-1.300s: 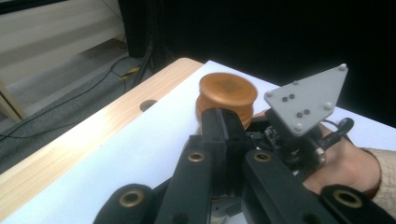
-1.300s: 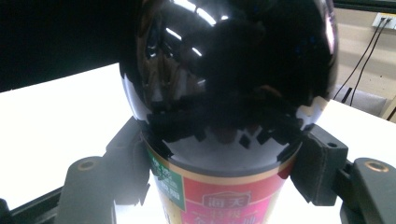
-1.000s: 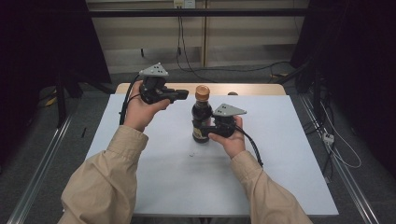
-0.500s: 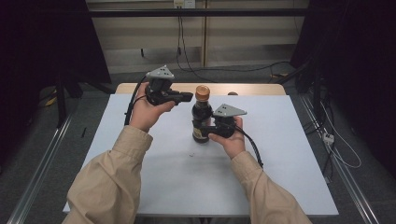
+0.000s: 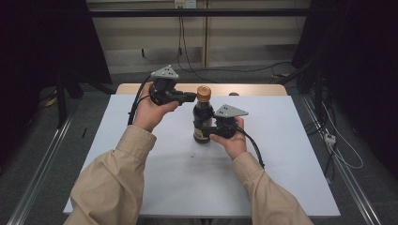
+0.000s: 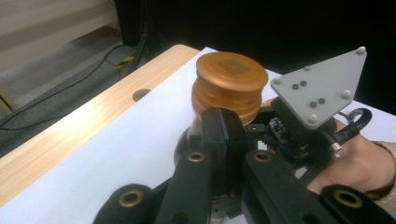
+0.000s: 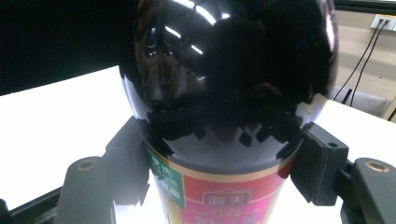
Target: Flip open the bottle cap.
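Left gripper (image 5: 191,97) beside bottle (image 5: 202,123) cap (image 5: 203,93)

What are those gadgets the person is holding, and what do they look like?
Each hand holds a black gripper: the left gripper and right gripper. Both have two black jaws with brass-ringed pivots, a grey three-cornered plate on top studded with small dots, and a trailing black cable. The person wears beige long sleeves.
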`<state>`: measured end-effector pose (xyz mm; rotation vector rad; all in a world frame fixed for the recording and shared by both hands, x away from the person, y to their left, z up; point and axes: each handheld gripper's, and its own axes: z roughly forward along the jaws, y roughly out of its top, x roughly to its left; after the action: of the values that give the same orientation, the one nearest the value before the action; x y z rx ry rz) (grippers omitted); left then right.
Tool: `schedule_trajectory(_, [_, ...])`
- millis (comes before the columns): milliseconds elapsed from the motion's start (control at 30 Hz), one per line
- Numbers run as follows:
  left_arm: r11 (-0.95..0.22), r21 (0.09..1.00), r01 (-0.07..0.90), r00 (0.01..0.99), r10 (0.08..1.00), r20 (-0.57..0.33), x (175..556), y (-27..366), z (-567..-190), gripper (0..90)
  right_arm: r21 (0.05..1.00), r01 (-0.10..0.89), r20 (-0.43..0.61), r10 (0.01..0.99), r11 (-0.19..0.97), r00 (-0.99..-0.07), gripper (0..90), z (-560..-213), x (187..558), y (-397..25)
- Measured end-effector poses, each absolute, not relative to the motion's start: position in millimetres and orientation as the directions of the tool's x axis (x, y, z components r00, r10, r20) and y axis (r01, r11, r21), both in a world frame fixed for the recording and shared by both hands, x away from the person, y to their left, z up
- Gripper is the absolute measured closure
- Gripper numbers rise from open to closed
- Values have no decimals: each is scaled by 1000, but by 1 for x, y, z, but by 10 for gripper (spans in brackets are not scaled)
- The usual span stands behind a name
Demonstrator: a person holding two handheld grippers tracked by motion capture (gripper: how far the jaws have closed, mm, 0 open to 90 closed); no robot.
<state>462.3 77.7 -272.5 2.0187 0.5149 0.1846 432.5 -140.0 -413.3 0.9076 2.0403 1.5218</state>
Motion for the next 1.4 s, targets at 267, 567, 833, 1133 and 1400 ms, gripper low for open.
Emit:
schedule_trajectory(267, [-411,867,282,897,433,-86,463,76,-269,900,954,243,42,724,177,-689,305,-414,433,-140])
schedule_trajectory(567, [-408,868,283,897,434,-88,463,74,-269,900,955,243,46,724,171,-688,305,-414,433,-141])
schedule_trajectory(833, [-410,868,282,893,442,-81,462,73,-269,900,955,243,45,723,172,-690,305,-414,433,-141])
schedule_trajectory(1133, [-397,871,288,891,445,-92,463,72,-269,900,955,244,47,723,170,-689,305,-414,433,-142])
schedule_trajectory(1400, [-397,874,280,891,446,-82,464,71,-268,900,955,243,46,725,170,-687,305,-415,433,-142])
